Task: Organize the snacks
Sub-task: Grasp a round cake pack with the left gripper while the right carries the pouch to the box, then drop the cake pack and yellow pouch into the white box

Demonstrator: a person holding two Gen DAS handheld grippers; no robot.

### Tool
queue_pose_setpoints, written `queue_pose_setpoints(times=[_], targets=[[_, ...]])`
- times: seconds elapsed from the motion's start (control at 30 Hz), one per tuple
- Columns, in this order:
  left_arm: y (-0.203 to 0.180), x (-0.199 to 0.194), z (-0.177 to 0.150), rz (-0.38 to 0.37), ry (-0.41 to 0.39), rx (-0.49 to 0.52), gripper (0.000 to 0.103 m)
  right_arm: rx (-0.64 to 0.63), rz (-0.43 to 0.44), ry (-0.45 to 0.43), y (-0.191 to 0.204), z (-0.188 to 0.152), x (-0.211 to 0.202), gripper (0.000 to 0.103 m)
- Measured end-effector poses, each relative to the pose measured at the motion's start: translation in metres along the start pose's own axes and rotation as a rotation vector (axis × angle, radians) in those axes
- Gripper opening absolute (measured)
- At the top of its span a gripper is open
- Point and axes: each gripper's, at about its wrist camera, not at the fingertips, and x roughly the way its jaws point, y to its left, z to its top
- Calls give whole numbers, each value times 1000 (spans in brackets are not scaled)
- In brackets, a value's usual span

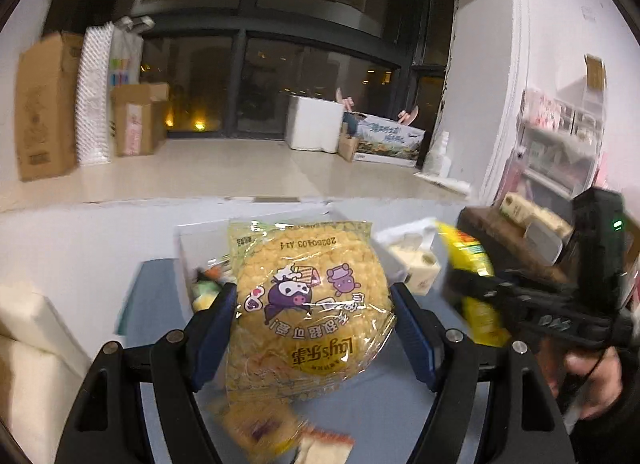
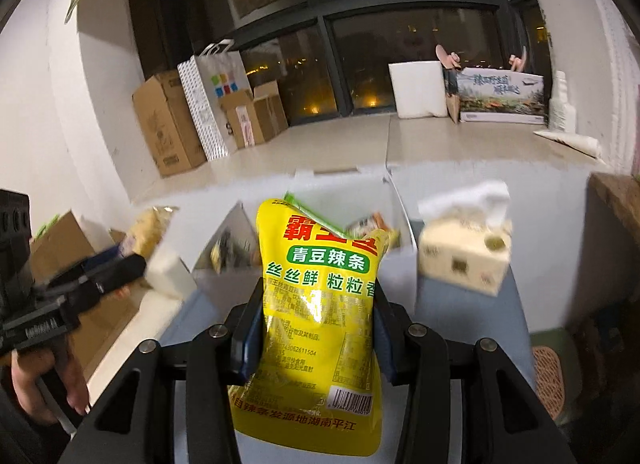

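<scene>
My left gripper (image 1: pixel 312 296) is shut on a clear Lay's bag of round yellow corn snack (image 1: pixel 308 304) with a purple cartoon, held above the blue-grey table (image 1: pixel 160 304). My right gripper (image 2: pixel 318 300) is shut on a yellow spicy-strip pouch (image 2: pixel 320 324) with red and green lettering. Each gripper shows in the other's view: the right one with its pouch (image 1: pixel 472 284) at right, the left one (image 2: pixel 104 268) at left. A white open box (image 2: pixel 360 195) holding several snack packs sits just beyond both bags; it also shows in the left wrist view (image 1: pixel 200 240).
A tissue box (image 2: pixel 464 252) stands right of the white box, also seen in the left wrist view (image 1: pixel 416 264). More snack packs (image 1: pixel 280 432) lie on the table below the left gripper. White foam blocks (image 1: pixel 24 344) sit at left. A brown shelf (image 1: pixel 516 240) is at right.
</scene>
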Motion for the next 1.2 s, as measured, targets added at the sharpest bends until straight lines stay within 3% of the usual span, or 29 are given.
queue_pose_setpoints(times=[0.07, 0.2, 0.37, 0.4, 0.43, 0.5, 0.57, 0.83, 1.03, 1.2], targets=[[9, 21, 15, -25, 15, -43, 79, 10, 0, 17, -3, 18, 22, 50], [23, 59, 38, 3, 32, -63, 79, -9, -21, 47, -6, 53, 63, 50], [46, 98, 47, 21, 71, -134, 80, -4, -32, 74, -17, 81, 102, 51], [52, 107, 46, 32, 99, -153, 83, 1, -29, 84, -19, 85, 109, 55], [55, 112, 44, 40, 116, -167, 97, 0, -12, 96, -21, 87, 116, 62], [65, 121, 38, 64, 135, -211, 103, -35, -34, 121, -20, 89, 128, 99], [71, 122, 33, 70, 134, -219, 103, -48, -73, 95, -23, 89, 128, 101], [79, 100, 20, 96, 127, -222, 103, 5, -78, 81, -36, 78, 115, 103], [59, 47, 14, 114, 91, -121, 103, -6, -71, 42, -29, 69, 78, 103], [35, -11, -11, 129, 73, -28, 103, -17, -6, -10, -11, 38, 26, 103]])
